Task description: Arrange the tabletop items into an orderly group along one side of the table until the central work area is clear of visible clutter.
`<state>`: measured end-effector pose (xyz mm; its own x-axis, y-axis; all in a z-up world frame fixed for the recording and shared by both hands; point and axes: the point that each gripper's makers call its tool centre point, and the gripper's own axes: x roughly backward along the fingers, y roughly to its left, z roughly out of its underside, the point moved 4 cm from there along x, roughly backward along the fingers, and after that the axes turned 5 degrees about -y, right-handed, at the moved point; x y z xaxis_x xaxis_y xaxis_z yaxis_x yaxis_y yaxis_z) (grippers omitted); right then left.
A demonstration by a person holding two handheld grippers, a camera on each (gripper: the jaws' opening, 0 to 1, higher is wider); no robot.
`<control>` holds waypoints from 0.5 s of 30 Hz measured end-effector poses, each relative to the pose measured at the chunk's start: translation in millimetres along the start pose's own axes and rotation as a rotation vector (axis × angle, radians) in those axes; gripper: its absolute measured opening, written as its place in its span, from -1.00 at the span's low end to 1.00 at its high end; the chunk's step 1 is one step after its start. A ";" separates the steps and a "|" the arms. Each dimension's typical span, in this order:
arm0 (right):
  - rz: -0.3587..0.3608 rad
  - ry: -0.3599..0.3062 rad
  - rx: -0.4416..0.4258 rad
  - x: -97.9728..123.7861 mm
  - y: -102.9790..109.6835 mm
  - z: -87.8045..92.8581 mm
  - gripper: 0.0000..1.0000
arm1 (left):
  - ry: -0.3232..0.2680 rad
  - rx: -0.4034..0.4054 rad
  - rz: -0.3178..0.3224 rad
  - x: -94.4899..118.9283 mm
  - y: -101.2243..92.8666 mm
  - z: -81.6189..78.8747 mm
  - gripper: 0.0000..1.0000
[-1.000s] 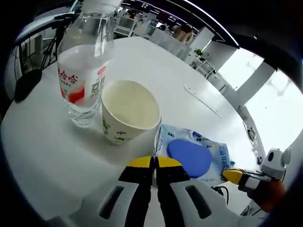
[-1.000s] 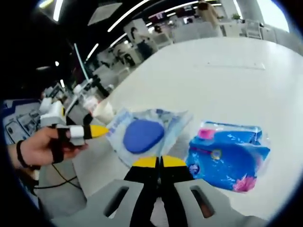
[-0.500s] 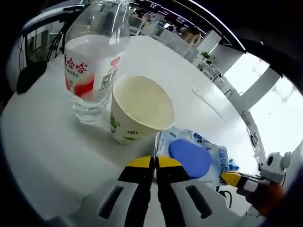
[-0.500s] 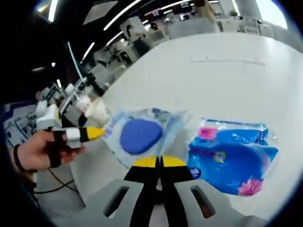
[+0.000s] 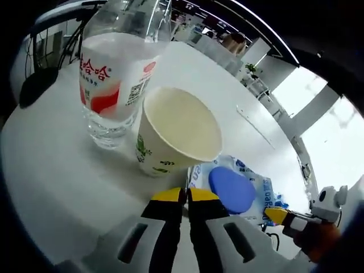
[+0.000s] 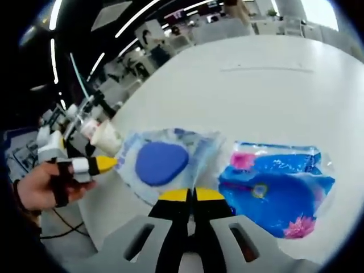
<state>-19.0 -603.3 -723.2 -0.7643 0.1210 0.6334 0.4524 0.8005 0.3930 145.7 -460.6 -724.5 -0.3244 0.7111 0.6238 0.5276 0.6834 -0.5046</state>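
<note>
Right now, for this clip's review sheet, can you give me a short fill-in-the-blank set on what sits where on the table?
1. The paper cup stands beside the water ____.
2. The clear packet holds a flat ____ pad.
3. Both grippers' jaws are ____.
4. The blue floral packet lies on the white ____.

Missing: bottle; blue; shut; table

- Top of the water bottle (image 5: 116, 68) cut off by the edge in the left gripper view.
- Near edge of the clear packet (image 5: 242, 190) hidden behind the left gripper (image 5: 185, 196).
- Words on the blue bag (image 6: 278, 190) too blurry to read.
- Paper cup (image 6: 108, 138) far off and tiny in the right gripper view.
</note>
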 end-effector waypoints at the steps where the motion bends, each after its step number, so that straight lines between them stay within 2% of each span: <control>1: 0.000 0.003 0.004 0.9 0.0 0.8 -0.97 | 0.002 -0.006 -0.004 0.7 0.9 0.0 -0.98; 6: 0.007 0.016 0.015 6.8 -3.9 7.1 -0.85 | 0.011 0.014 -0.013 5.1 7.7 2.1 -0.90; 15: -0.003 -0.020 0.014 23.9 -8.5 7.8 -0.87 | -0.010 0.013 -0.008 23.8 17.7 4.1 -0.86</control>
<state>-44.7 -602.7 -716.6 -0.7748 0.1296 0.6188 0.4433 0.8092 0.3856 144.1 -430.9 -721.0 -0.3366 0.7068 0.6222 0.5147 0.6914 -0.5070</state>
